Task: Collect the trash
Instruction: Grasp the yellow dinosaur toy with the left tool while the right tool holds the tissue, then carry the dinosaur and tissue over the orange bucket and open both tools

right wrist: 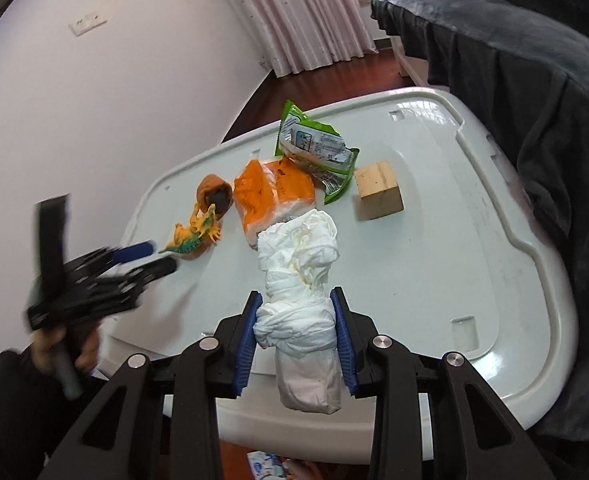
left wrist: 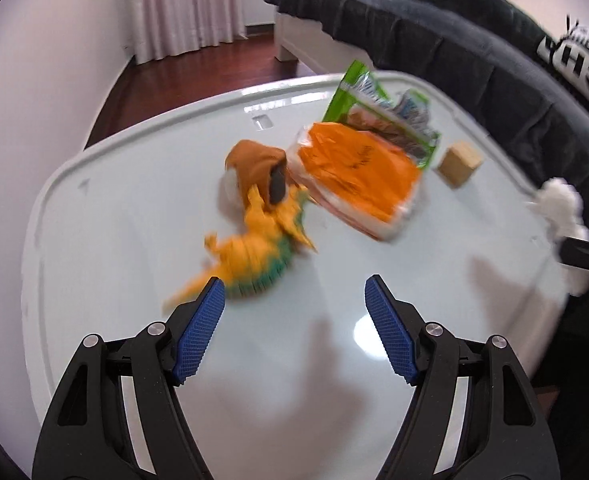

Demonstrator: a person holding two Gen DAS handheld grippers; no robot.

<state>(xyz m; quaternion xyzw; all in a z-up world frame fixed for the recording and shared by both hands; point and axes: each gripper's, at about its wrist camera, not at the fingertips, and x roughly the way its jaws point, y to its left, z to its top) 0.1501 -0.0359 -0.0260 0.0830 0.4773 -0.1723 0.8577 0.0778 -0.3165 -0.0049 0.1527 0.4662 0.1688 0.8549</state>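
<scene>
My right gripper [right wrist: 296,300] is shut on a crumpled white tissue wad [right wrist: 300,276] and holds it above the white table [right wrist: 434,260]; the wad also shows at the right edge of the left wrist view [left wrist: 560,204]. My left gripper [left wrist: 294,294] is open and empty, low over the table, just right of an orange-green toy dinosaur [left wrist: 254,252]. It shows blurred in the right wrist view [right wrist: 146,258]. An orange packet [right wrist: 270,196], a green snack wrapper [right wrist: 318,152] and a brown cup-like wrapper [right wrist: 214,194] lie on the table.
A wooden block [right wrist: 378,190] stands right of the wrappers. A dark blanket-covered sofa [right wrist: 514,80] borders the table's far and right sides. A white wall [right wrist: 94,100] and pink curtains [right wrist: 302,12] are to the left and behind.
</scene>
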